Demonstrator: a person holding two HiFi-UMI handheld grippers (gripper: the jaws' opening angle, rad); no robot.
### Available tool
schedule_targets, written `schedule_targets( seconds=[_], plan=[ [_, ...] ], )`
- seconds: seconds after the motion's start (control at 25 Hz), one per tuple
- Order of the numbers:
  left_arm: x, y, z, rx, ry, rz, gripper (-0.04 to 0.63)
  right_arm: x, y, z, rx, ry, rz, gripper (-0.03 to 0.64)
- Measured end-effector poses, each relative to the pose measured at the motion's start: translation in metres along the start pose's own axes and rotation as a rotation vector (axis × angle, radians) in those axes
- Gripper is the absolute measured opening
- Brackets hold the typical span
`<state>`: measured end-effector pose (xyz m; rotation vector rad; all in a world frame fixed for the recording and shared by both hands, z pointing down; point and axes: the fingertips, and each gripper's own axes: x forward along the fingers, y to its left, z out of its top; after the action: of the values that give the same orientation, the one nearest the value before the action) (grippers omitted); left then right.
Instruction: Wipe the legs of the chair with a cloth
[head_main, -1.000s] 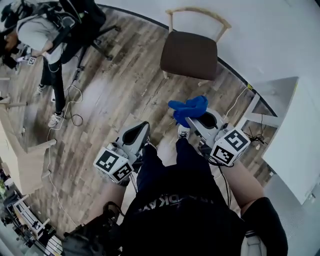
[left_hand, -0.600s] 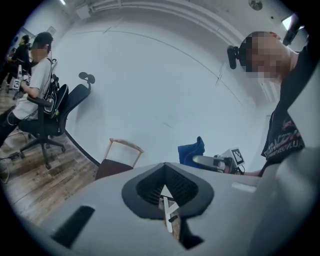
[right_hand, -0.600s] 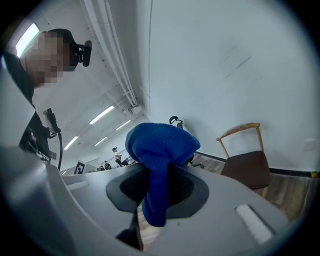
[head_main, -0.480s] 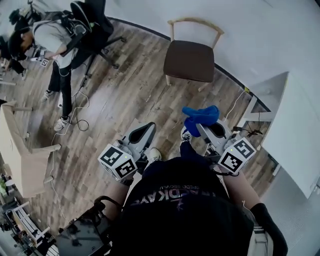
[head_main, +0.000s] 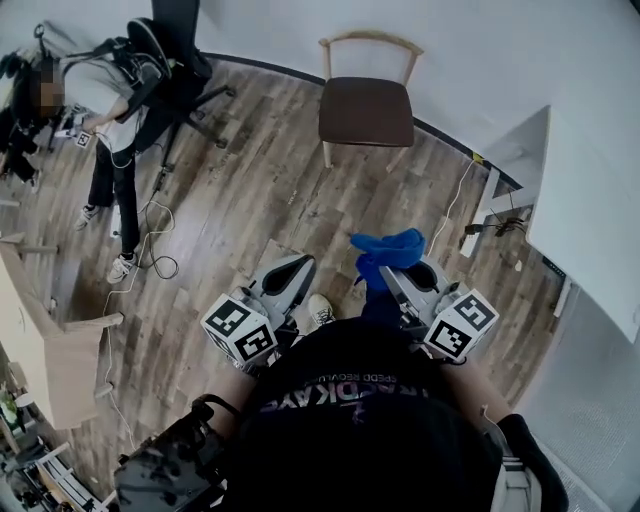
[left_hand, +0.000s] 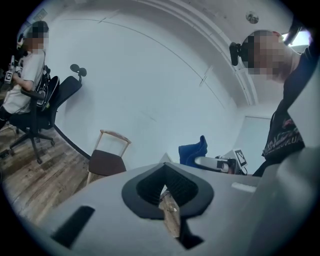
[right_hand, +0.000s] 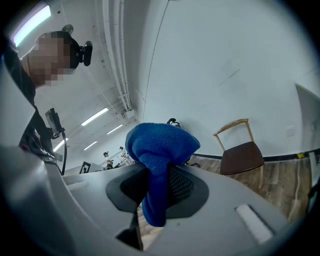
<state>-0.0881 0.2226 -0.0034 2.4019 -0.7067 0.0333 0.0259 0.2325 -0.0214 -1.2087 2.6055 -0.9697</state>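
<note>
The wiping has not begun: the chair (head_main: 365, 105) stands against the wall (head_main: 500, 50), well apart from both claws, so the risks lie in the approach. The right claw (right_hand: 157, 187) is clamped on the blue cloth (right_hand: 160, 150), but only by a narrow fold, with most of the fabric bunched above the jaws and a short tail hanging below. Dragged along a chair leg (head_main: 327, 153), that loose bunch could probably snag and pull free, or the hard jaw tips rather than the fabric could rub the pale wood. The left claw (left_hand: 167, 187) is drawn together on nothing, so it is not ready to steady the chair, and a light chair on smooth boards may slide or tip under a sideways wipe. The legs sit low under the brown seat, which calls for a deep crouch. A white cable (head_main: 455, 205) trails over the floor just right of the chair and could catch a foot. The floor (head_main: 240, 210) is grey-brown wood plank. Right of the chair stands a white counter (head_main: 590, 230); well to its left, another person (head_main: 110, 110) stands by a black office chair (head_main: 180, 50).
</note>
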Motion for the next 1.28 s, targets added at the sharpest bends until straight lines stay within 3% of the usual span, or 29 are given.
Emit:
schedule_targets(
  seconds=[0.36,0.76,1.28],
  plan=[
    [-0.044,-0.026,-0.035,0.017,0.067,-0.097,0.005,-0.025,0.053,-0.049,0.012,-0.030,-0.043,0.086],
    [-0.047,-0.042,-0.036,0.035,0.047,-0.150,0.005,-0.038,0.067,-0.052,-0.028,-0.040,-0.056,0.084],
    [-0.042,-0.038,-0.030,0.068,0.060,-0.136,0.005,-0.027,0.062,-0.047,-0.021,-0.025,-0.040,0.084]
  ],
)
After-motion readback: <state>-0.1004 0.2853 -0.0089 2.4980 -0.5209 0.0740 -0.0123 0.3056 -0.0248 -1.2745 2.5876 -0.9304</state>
